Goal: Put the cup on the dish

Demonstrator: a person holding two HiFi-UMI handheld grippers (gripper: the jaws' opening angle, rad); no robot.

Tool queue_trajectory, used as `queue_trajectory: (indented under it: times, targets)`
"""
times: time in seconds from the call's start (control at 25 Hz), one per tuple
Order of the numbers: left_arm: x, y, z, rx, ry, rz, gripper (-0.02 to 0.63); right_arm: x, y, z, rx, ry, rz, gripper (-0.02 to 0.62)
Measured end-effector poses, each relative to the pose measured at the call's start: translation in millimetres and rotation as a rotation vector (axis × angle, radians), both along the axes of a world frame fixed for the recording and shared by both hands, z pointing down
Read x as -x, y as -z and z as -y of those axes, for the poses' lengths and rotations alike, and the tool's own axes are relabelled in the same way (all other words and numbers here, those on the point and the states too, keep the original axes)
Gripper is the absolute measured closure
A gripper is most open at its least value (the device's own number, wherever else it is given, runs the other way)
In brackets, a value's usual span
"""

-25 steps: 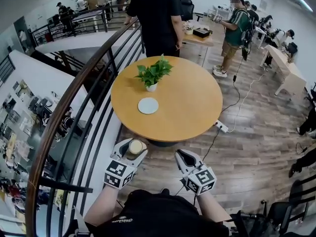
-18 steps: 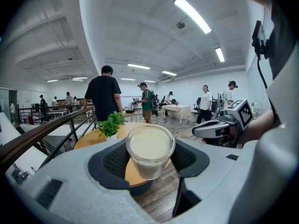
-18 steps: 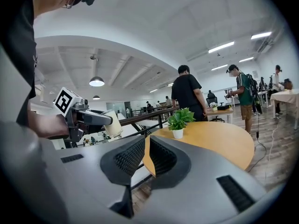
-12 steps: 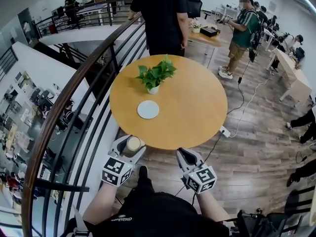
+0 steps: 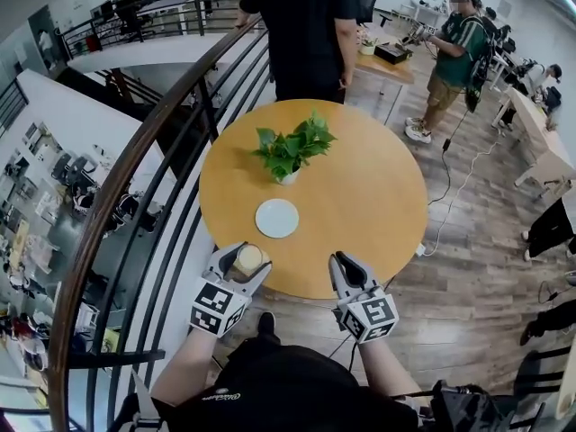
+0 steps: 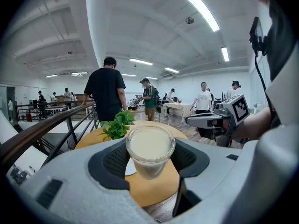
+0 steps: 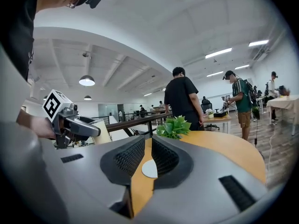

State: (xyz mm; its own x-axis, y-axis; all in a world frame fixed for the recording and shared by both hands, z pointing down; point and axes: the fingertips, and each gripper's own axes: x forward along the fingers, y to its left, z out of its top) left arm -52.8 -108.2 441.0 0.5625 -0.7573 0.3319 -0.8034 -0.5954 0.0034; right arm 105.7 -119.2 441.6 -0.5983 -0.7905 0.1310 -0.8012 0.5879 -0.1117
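A clear cup [image 5: 249,259] of cream-coloured liquid sits upright between the jaws of my left gripper [image 5: 245,262], which is shut on it, just over the near edge of the round wooden table [image 5: 378,196]. In the left gripper view the cup [image 6: 150,148] fills the gap between the pads. The white dish [image 5: 276,217] lies flat on the table a little beyond the cup, and it also shows past the right jaws as the dish [image 7: 149,169]. My right gripper [image 5: 346,275] hovers at the table's near edge, jaws together, holding nothing.
A potted green plant [image 5: 292,151] stands behind the dish. A dark railing [image 5: 153,151] curves along the table's left side over an open drop. A person in black [image 5: 301,25] stands at the far edge. A power strip [image 5: 420,250] lies on the floor to the right.
Both grippers have advanced from over the floor to the table's near edge, with the cup still held in the left one. The table and dish look nearer.
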Motion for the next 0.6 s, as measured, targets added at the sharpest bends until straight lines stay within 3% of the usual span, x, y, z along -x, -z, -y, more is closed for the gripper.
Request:
queue_trajectory:
  times: [0.6]
  targets:
    - [40.2, -1.9, 102.8, 0.008, -0.123, -0.015, 0.341, 57.4, 2.9, 91.2, 0.035, -0.068, -0.028, 0.565]
